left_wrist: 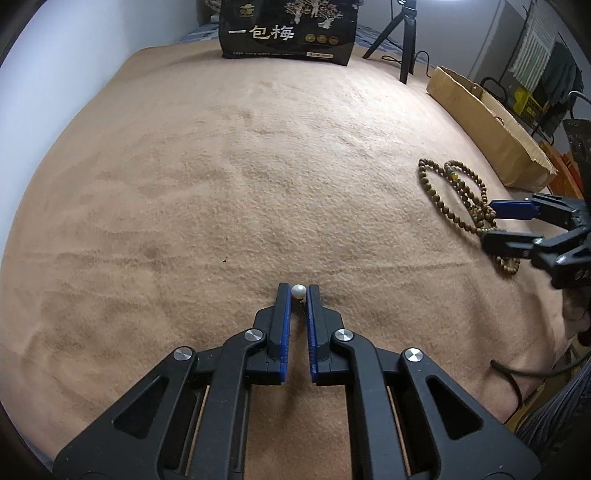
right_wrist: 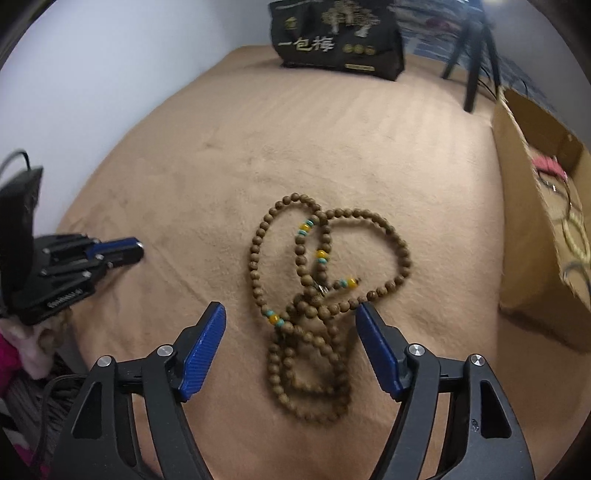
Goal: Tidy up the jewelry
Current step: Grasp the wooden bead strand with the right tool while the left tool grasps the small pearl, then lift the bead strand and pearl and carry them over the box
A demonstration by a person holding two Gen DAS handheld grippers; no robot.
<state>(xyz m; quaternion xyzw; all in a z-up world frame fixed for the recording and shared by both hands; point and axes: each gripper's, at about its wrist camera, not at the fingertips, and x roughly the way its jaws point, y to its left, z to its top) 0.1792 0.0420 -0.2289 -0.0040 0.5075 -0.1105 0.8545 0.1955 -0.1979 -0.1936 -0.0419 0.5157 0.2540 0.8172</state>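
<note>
A small white pearl (left_wrist: pixel 298 291) sits between the tips of my left gripper (left_wrist: pixel 298 293), whose blue-padded jaws are closed on it just above the tan blanket. A long brown wooden bead necklace (right_wrist: pixel 314 295) with yellow and turquoise beads lies coiled on the blanket. My right gripper (right_wrist: pixel 291 314) is open, its jaws wide on either side of the necklace's lower loops. In the left wrist view the necklace (left_wrist: pixel 458 199) lies at the right with the right gripper (left_wrist: pixel 493 223) over it. The left gripper (right_wrist: pixel 129 251) shows at the left of the right wrist view.
A tan blanket (left_wrist: pixel 221 166) covers the surface. An open cardboard box (right_wrist: pixel 535 221) holding some jewelry stands at the right edge. A black printed bag (left_wrist: pixel 288 33) stands at the back. A black tripod (left_wrist: pixel 402 40) stands beside it.
</note>
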